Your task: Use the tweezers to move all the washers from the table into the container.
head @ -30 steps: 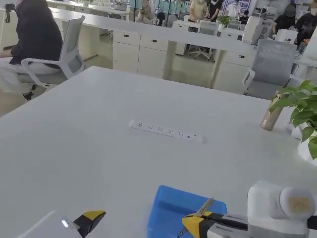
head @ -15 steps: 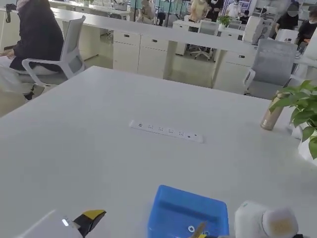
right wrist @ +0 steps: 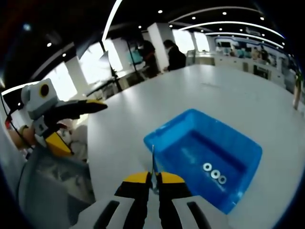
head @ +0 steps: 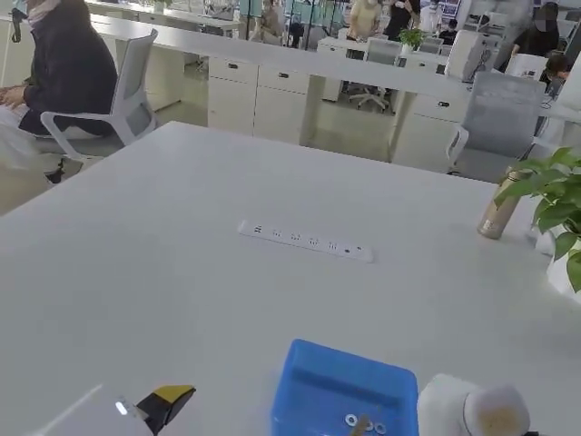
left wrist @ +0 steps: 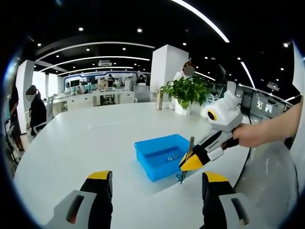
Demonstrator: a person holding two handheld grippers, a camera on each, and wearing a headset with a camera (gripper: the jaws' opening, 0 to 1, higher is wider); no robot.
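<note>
A: What have the right gripper (right wrist: pixel 152 179) jaws got?
B: They're pinched tight on the tweezers (right wrist: pixel 152 160), tips pointing down by the near corner of the container (right wrist: pixel 164 143). A firm pinch likely stops the tool twisting.
A: And the left gripper (left wrist: pixel 155 183)?
B: Jaws spread wide, nothing in them, over the worktop (left wrist: pixel 86 143) and clear of the work, I'd say.
A: The washers (right wrist: pixel 215 174)?
B: Three lie in a row on the container's floor.
</note>
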